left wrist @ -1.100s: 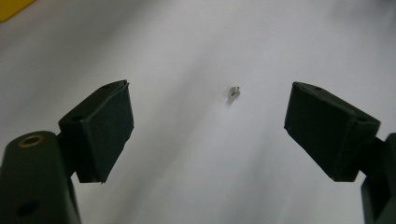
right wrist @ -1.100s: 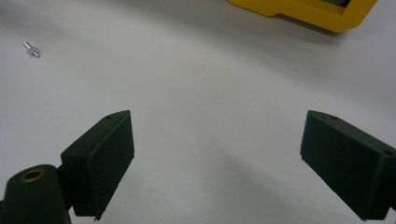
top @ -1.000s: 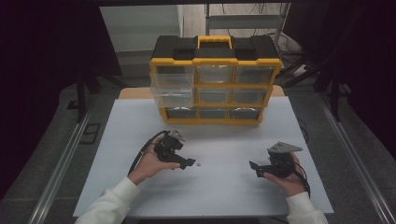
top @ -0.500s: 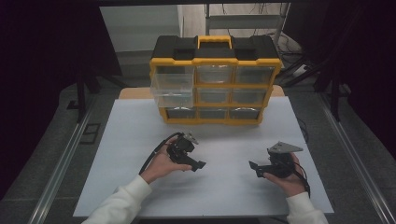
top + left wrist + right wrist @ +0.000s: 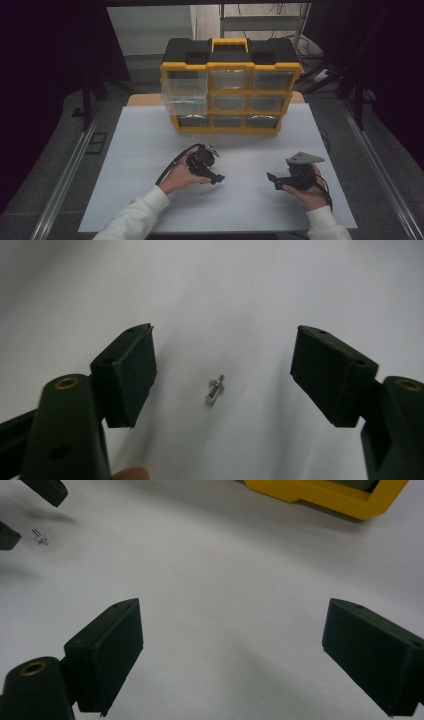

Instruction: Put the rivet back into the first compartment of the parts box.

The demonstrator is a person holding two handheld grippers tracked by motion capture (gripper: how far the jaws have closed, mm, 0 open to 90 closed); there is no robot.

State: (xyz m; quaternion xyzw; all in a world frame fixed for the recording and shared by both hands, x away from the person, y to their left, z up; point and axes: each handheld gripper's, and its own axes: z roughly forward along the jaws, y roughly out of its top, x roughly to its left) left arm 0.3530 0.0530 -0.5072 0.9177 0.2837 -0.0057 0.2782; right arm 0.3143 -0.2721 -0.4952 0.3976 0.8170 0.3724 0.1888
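Left gripper view is showing the left gripper hanging over a tiny metal pin lying on the white table; its jaws have just been closing, pin sitting between them untouched. Right gripper is sitting wide open, holding nothing, near the yellow organizer.

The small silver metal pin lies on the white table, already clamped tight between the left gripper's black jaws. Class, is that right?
Not quite. The small silver metal pin does lie on the white table, but the left gripper has not clamped it: its jaws have been closing yet stand apart, clear of the pin, as the left gripper view shows.
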